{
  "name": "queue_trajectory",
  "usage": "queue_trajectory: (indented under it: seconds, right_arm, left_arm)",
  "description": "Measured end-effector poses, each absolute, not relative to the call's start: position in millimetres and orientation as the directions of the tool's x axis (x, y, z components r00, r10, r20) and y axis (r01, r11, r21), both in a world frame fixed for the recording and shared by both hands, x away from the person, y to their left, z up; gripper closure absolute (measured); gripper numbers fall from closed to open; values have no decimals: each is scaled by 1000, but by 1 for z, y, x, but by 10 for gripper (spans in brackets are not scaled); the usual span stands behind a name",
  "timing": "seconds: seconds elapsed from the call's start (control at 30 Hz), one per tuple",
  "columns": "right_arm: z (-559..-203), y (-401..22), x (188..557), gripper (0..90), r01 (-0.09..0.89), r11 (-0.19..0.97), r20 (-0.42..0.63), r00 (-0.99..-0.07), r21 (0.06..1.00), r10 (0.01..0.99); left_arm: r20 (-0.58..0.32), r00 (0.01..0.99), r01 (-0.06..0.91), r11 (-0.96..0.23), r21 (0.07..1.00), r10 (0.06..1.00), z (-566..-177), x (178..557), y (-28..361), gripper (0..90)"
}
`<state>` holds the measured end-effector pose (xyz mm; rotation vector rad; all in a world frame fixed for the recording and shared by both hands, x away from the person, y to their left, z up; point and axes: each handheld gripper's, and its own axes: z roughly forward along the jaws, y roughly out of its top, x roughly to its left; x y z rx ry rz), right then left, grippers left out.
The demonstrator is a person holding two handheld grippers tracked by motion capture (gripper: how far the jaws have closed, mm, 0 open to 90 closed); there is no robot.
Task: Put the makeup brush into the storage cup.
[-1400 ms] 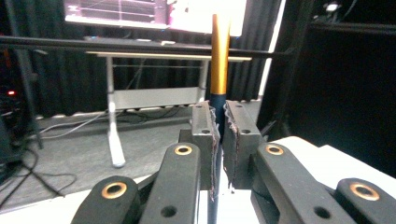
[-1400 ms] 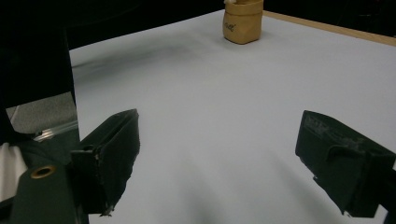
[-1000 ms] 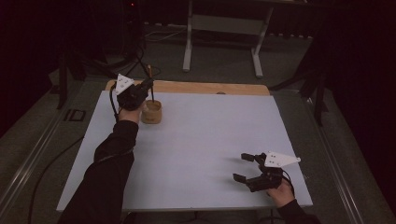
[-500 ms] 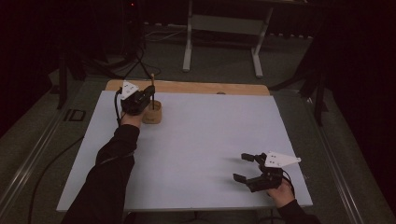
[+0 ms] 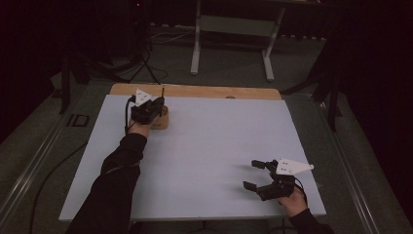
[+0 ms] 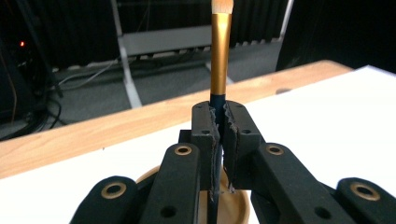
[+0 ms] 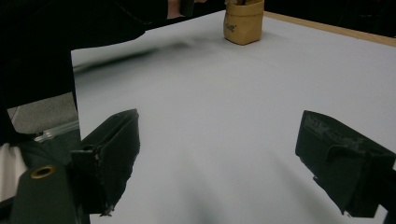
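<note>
My left gripper (image 5: 157,106) is at the table's far left, shut on a brush (image 5: 162,92) that it holds upright. In the left gripper view the brush (image 6: 219,56) has a gold ferrule, pale bristles on top and a dark handle pinched between the jaws of the left gripper (image 6: 223,126). Right below it stands a round wooden cup (image 6: 236,210); the handle's lower end is hidden behind the jaws. The cup (image 5: 161,122) is tan in the high view. My right gripper (image 5: 252,174) rests open near the front right, and the right gripper (image 7: 217,154) has nothing between its jaws.
A white board (image 5: 219,146) covers the table, with a wooden strip (image 5: 219,91) along its far edge. A dark sleeve (image 5: 117,180) stretches up the left side. Beyond the table stand a metal frame (image 5: 234,29) and cables on the floor.
My left gripper has come down a little with the brush, closer to the cup. The right gripper has stayed where it was.
</note>
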<state>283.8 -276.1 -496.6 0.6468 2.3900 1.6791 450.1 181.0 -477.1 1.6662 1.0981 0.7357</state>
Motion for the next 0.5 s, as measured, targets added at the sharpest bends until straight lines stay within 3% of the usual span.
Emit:
queue_trajectory:
  seconds: [0.43, 0.47, 0.5]
  right_arm:
    - [-496, -276, 284, 137, 261, 277, 125, -896, 925, 427]
    - [-496, -276, 284, 137, 261, 277, 125, -895, 925, 428]
    - [-496, -276, 284, 136, 262, 277, 125, -895, 924, 428]
  left_arm:
    - [25, 414, 389, -202, 899, 910, -482, 456, 173, 833]
    - [23, 407, 391, -197, 899, 913, -481, 456, 172, 796]
    - [-7, 400, 414, -174, 893, 916, -479, 457, 172, 633]
